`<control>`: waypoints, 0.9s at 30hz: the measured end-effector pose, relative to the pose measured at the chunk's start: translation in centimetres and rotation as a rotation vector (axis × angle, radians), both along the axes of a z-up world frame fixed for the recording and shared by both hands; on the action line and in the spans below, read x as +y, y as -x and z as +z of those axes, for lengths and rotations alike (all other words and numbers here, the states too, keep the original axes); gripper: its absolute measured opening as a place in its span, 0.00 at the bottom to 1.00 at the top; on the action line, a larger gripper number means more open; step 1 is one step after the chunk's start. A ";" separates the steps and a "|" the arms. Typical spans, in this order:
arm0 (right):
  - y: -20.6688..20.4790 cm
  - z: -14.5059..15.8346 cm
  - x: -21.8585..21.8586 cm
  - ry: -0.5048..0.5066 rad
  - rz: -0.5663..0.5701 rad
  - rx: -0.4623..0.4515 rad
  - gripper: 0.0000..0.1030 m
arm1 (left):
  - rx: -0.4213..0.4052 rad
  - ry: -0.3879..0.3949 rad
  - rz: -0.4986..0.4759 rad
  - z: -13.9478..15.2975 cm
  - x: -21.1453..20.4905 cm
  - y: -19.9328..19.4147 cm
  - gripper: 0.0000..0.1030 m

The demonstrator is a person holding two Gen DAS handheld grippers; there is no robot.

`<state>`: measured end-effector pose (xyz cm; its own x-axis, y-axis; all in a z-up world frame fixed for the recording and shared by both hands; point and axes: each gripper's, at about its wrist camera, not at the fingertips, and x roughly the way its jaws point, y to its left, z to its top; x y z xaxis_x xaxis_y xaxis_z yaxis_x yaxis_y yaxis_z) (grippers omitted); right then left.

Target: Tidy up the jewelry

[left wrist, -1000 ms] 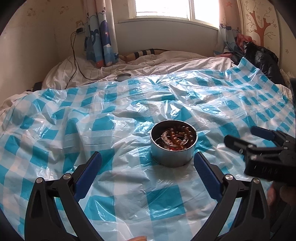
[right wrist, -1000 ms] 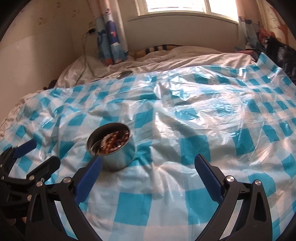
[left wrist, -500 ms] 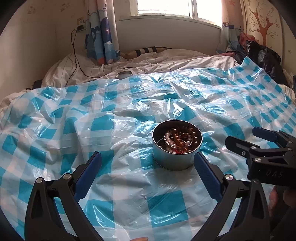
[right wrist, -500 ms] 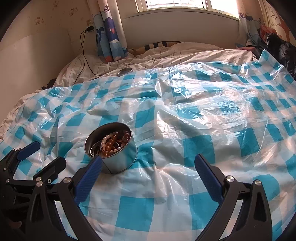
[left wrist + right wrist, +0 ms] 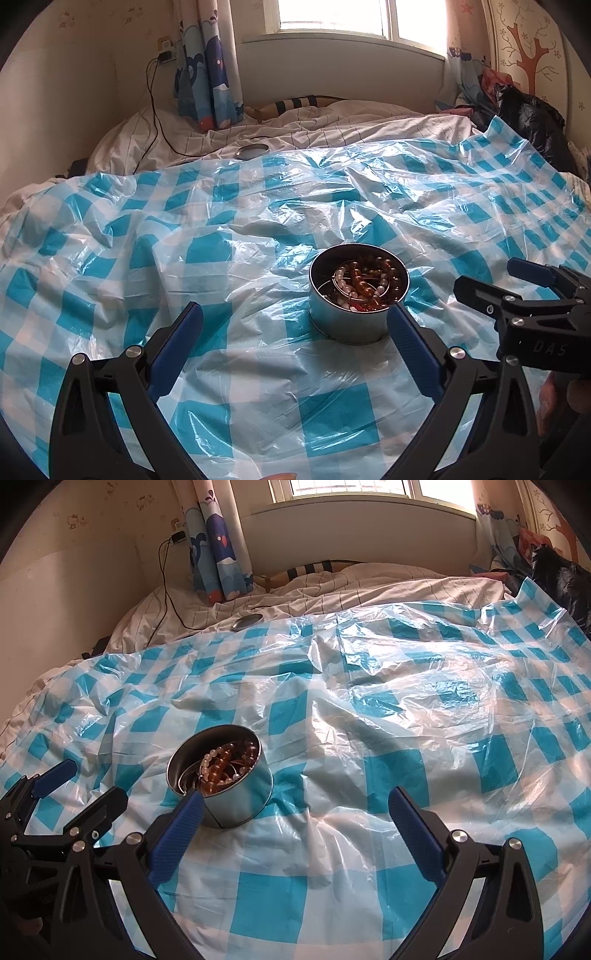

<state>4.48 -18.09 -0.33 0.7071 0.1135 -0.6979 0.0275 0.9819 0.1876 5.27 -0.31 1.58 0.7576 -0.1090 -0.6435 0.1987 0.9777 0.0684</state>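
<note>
both cameras sit low over the checked plastic sheet (image 5: pixel 207 254), each looking forward between its own two fingers toward the window (image 5: pixel 332 16) at the far wall. the left wrist view has the round tin (image 5: pixel 356 295) close and just right of centre; the right wrist view stands further right, with the tin (image 5: pixel 225 779) at lower left. both share the tin, the sheet, the curtain (image 5: pixel 218 546) and each other's gripper at the frame edge
</note>
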 end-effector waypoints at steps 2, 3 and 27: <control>-0.1 0.0 0.0 0.001 0.003 0.004 0.93 | 0.004 0.006 0.004 0.0 0.0 -0.1 0.93; 0.0 0.0 0.1 0.001 0.003 0.003 0.93 | 0.006 0.007 0.005 0.0 0.1 -0.1 0.93; 0.4 0.2 -0.1 0.015 0.007 0.014 0.93 | 0.029 0.029 0.024 0.0 0.6 -0.1 0.93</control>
